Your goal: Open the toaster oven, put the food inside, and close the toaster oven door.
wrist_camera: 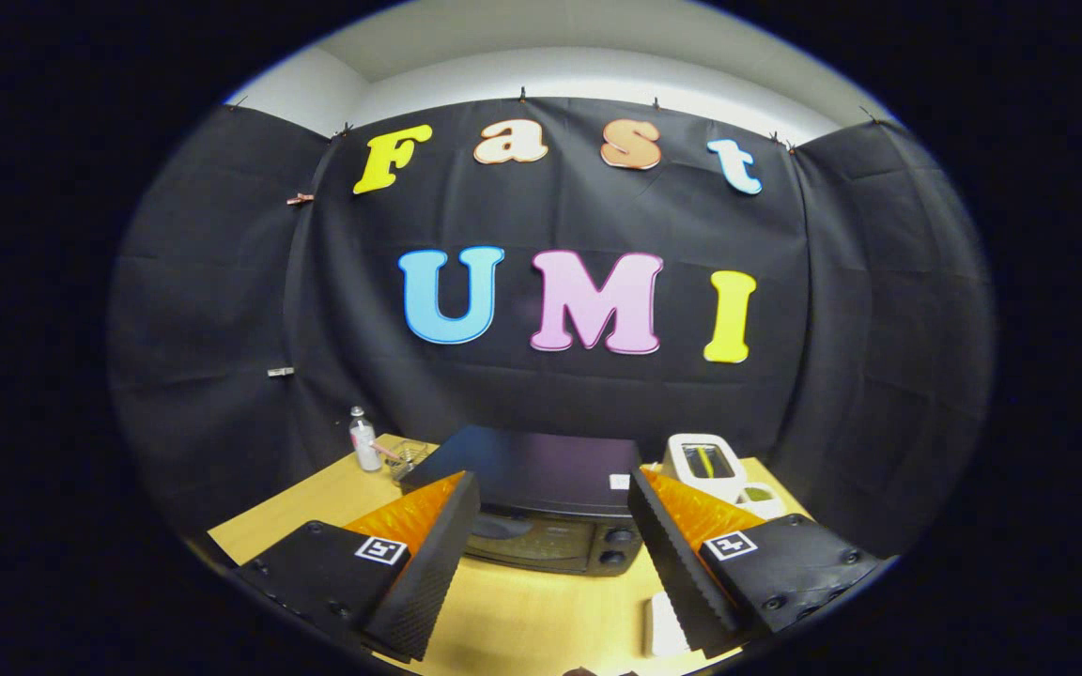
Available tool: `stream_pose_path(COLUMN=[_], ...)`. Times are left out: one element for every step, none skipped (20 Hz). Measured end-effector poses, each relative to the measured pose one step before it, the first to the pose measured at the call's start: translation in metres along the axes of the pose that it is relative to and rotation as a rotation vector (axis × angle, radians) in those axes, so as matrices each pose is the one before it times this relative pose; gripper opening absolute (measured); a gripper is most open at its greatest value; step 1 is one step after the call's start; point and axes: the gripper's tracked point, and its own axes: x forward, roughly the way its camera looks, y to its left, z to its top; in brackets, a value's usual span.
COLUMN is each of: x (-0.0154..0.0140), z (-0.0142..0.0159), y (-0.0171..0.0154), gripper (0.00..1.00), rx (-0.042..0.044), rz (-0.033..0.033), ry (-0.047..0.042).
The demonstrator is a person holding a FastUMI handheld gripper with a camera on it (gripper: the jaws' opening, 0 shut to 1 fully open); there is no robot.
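Observation:
A black toaster oven (541,498) stands on the wooden table (316,516) just beyond my fingers, its glass door shut and its knobs on the right side of the front. My gripper (550,563) hovers above the table in front of the oven, open wide with nothing between its fingers. A small white object (665,624) lies on the table beside the right finger; I cannot tell what it is.
A white pop-up toaster (705,463) and a small white cup (759,498) stand to the right of the oven. To the oven's left are a clear bottle (363,441) and a small wire basket (407,457). Black cloth walls close in the table.

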Motion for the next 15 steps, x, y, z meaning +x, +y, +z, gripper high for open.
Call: stream_pose_path(x=[-0.00708, -0.00643, -0.00466, -0.00218, -0.00174, 0.00296, 0.0007, 0.00037, 0.00046, 0.00023, -0.00006, 0.00143, 0.00135, 0.00077, 0.00146], z=[0.00555, 0.00505, 0.00714, 0.00941, 0.0086, 0.00736, 0.00527, 0.00332, 0.00375, 0.00225, 0.00153, 0.00075, 0.00009, -0.00157, -0.00125], y=[-0.01212, -0.00992, -0.01045, -0.00906, -0.00701, -0.00424, -0.00249, 0.00045, 0.00165, 0.00115, 0.00208, 0.00234, 0.00187, 0.00185, 0.00333], gripper=[0.98, 0.98, 0.98, 0.98, 0.98, 0.98, 0.98, 0.98, 0.98, 0.98, 0.98, 0.98, 0.98, 0.98, 0.98], rx=[-0.00063, 0.002, 0.00542, 0.00446, 0.00136, -0.00262, -0.00162, 0.00335, 0.00644, 0.00696, 0.00309, 0.00007, -0.0032, -0.00011, 0.00508], rz=[-0.02177, -0.01699, -0.01817, -0.01681, -0.01609, -0.01193, -0.0052, 0.00093, 0.00287, 0.00323, 0.00479, 0.00441, 0.00406, 0.0038, 0.00673], ry=[-0.00078, -0.00192, -0.00422, -0.01504, -0.01838, -0.01659, -0.01097, -0.00571, -0.00559, -0.00147, -0.0035, -0.00373, -0.0019, 0.00532, 0.00496])
